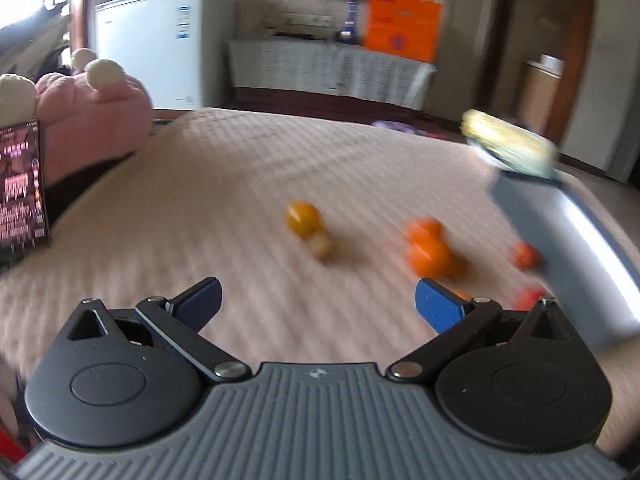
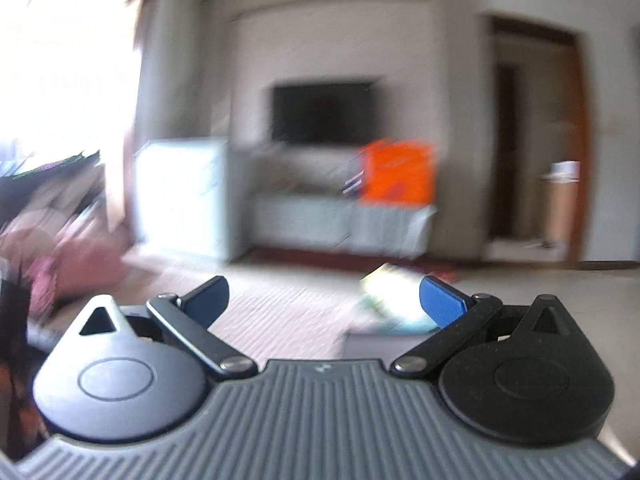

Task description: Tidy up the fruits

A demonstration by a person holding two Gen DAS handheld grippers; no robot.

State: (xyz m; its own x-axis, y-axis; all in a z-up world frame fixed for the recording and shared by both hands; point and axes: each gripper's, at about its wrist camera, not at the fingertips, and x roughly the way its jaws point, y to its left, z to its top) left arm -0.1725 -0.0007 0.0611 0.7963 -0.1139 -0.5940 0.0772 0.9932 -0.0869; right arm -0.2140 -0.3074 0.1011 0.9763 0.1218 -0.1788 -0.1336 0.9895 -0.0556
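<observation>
Both views are blurred. In the left wrist view the left gripper point(image 1: 318, 300) stands with fingers apart and nothing between them, above a quilted bed cover point(image 1: 200, 184). At the middle lie a yellow-orange fruit point(image 1: 303, 218) and a small pale one point(image 1: 321, 245) touching it. Right of them sit two oranges point(image 1: 427, 248), then small red fruits point(image 1: 525, 255), partly cut by a grey tray point(image 1: 568, 240). A corn cob point(image 1: 506, 145) shows on the tray's far end. The right gripper point(image 2: 324, 300) is spread too, holding nothing; a pale smeared object point(image 2: 394, 296) behind its right finger is hard to identify.
</observation>
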